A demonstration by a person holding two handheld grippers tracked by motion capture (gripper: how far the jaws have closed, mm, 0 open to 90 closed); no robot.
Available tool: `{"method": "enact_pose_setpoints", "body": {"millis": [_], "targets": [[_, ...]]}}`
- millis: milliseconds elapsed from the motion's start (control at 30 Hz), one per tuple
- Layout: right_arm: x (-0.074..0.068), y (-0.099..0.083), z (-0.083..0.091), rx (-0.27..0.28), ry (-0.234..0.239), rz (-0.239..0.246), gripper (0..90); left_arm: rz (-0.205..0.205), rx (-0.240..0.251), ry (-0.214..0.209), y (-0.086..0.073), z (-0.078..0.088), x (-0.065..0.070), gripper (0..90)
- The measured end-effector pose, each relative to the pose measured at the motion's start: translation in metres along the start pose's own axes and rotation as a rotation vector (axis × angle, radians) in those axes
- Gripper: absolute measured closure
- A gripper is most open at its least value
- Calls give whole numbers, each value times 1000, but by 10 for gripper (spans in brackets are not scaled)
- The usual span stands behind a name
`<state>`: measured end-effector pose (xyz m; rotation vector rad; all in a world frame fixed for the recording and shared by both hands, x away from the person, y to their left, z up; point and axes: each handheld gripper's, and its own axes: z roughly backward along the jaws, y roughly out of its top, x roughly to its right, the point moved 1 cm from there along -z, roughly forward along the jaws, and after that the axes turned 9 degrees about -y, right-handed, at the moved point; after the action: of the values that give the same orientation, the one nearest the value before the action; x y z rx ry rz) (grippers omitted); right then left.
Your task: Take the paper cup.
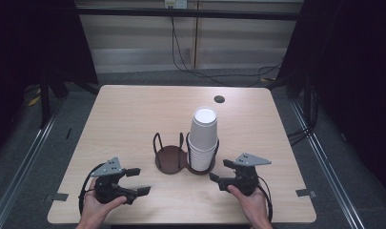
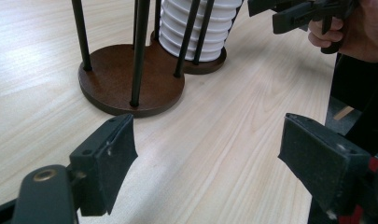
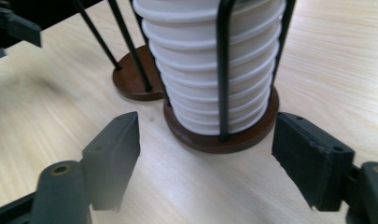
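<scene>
Surface: pale wood-grain surface (image 1: 133,124) with rounded corners and a small dark hole (image 1: 219,99) near its far edge; I see grey floor around it, a pale wall panel behind, and cables (image 1: 190,62) hanging down that wall.
Holder: a dark brown holder (image 1: 170,159) with two joined round bases and black wire uprights sits near the middle of the surface, toward my side.
Cups: a stack of white paper cups (image 1: 203,138) stands upside down in the right-hand base, rising well above the wires; the left base is bare.
Left gripper: my left gripper (image 1: 133,181) sits low at the near left, held in a hand (image 1: 97,205), its jaws spread wide with nothing between them.
Right gripper: my right gripper (image 1: 219,172) sits at the near right in the other hand (image 1: 250,202), jaws likewise wide apart and holding nothing, pointed at the cups.
Left gripper view: from here I get the bare base (image 2: 130,77) close up with its wire feet set into the wood, the cups (image 2: 193,28) behind it, and the other gripper (image 2: 298,11) in its hand at upper right.
Right gripper view: from here I get the stacked rims of the cups (image 3: 210,60) as ridged bands inside the wires, the loaded base (image 3: 224,137) just ahead between the jaws, apart from both.
</scene>
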<state>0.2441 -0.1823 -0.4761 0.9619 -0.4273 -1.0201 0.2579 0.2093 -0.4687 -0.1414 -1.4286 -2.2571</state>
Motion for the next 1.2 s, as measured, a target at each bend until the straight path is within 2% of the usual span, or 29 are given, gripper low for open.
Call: {"method": "enact_pose_setpoints", "body": {"millis": [133,200,367,533,600,800,933,1000,1100,1200], "targets": [[-1,2,0,-50,41,13,277,4,-3,3,0,0,-1,164],[-3,4,1,-63,46,17,307,3,-3,8,0,0,-1,164],[-3,6,3,-82,56,14,300,-1,-9,3,-1,0,1,163],[-6,6,2,-113,97,25,301,-8,-47,1,-2,-2,2,162],[-7,7,2,-114,115,18,295,-11,-45,-18,-2,-1,3,162],[-8,13,8,-113,131,-1,227,-1,-36,-13,-2,2,2,163],[-8,18,13,-98,137,2,198,1,-30,-12,-2,1,1,164],[-7,19,14,-84,158,1,164,-7,-45,-5,-2,1,1,165],[-11,21,16,-108,183,17,165,-2,-44,-13,-2,0,2,165],[-10,24,18,-102,177,20,165,-4,-45,-10,-2,0,2,165]]}}
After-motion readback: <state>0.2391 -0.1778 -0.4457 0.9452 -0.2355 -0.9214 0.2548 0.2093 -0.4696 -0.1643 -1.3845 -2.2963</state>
